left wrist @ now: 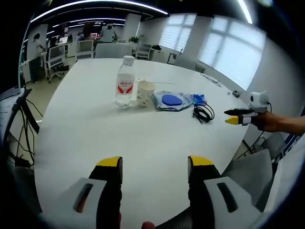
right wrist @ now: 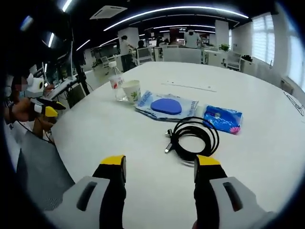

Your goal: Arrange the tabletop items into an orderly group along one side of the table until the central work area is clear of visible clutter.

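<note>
Closest to you in the left gripper view is your left hand-held gripper [left wrist: 154, 162], its two yellow-tipped jaws spread wide with only bare white table [left wrist: 95, 129] between them; it grips nothing and touches nothing. It looks level across the table toward a row of items on the far side. From left to right there you have an upright water bottle [left wrist: 125, 82] with a red label, a paper cup [left wrist: 145, 92] just beside it, a clear packet holding a blue pad [left wrist: 172, 100], a small blue tissue pack [left wrist: 199, 99] and a coiled black cable [left wrist: 204, 113]. Your right hand-held gripper [left wrist: 233, 117] comes in from the right edge, carried in your hand [left wrist: 268, 121] past the table's rim and pointing toward the cable; how far its jaws stand apart cannot be made out.

In the right gripper view, your right hand-held gripper [right wrist: 159, 162] is nearest, jaws wide apart and empty over bare table [right wrist: 105, 129]. The black cable [right wrist: 193, 137] lies just ahead of the tips, not touched. Beyond it sit the blue tissue pack [right wrist: 223, 119], the packet with the blue pad [right wrist: 166, 106], the paper cup [right wrist: 131, 90] and the water bottle [right wrist: 116, 82]. At the left edge your left hand-held gripper [right wrist: 51, 110] hangs off the table's side.
</note>
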Tool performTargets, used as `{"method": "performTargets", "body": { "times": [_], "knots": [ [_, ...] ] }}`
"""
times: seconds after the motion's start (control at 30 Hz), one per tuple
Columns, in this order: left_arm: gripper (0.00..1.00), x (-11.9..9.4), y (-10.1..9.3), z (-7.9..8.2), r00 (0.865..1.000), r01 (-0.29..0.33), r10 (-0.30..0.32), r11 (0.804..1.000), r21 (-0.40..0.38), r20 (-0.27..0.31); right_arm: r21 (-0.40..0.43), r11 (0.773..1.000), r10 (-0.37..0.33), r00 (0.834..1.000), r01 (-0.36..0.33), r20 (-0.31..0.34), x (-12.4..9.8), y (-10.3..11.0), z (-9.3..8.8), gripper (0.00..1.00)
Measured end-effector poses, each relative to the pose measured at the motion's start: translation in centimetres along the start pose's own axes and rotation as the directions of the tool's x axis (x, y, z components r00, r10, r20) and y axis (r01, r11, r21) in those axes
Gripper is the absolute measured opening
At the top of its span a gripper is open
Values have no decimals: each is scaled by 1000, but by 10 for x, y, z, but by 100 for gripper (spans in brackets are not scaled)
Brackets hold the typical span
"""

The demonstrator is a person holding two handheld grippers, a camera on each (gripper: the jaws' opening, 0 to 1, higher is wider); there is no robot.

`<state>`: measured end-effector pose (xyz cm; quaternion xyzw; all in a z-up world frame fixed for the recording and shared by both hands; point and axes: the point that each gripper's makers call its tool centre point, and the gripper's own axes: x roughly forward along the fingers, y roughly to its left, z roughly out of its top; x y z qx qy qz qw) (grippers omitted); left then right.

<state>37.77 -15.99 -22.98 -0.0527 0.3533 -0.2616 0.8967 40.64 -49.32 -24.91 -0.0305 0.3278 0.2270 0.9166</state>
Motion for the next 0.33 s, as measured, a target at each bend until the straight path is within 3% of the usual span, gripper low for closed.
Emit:
{"method": "performTargets", "body": {
  "times": [0.33],
  "knots": [
    [55,1,-1,-1,1000,10,-10,1000,2,-1,-3,1000,-2,1000,2,-2,0,2,1,56]
  ]
}}
